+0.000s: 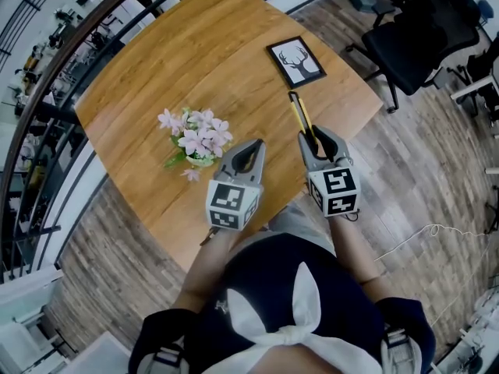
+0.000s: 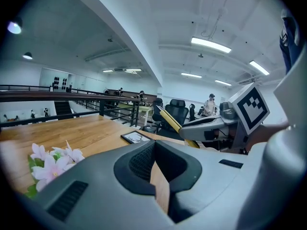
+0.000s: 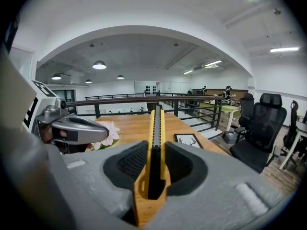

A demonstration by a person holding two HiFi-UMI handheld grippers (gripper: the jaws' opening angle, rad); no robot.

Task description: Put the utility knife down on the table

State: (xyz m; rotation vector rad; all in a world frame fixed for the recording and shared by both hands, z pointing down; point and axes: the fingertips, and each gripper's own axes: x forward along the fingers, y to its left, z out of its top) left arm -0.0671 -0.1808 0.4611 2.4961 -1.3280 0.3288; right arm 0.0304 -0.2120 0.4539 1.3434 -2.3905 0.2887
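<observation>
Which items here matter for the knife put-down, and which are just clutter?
Part of the job:
utility knife, held in the right gripper
table, where it goes

Lying about:
pink flowers
framed deer picture
office chair
left gripper, holding nothing

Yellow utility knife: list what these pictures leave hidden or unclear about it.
- Rear end of the yellow utility knife: in the right gripper view it is buried between the jaws of the right gripper; in the head view it lies under that gripper's body.
- Blade out or retracted: the tip is too small in the head view and foreshortened in the right gripper view.
- Its middle: in the left gripper view it is covered by the right gripper.
</observation>
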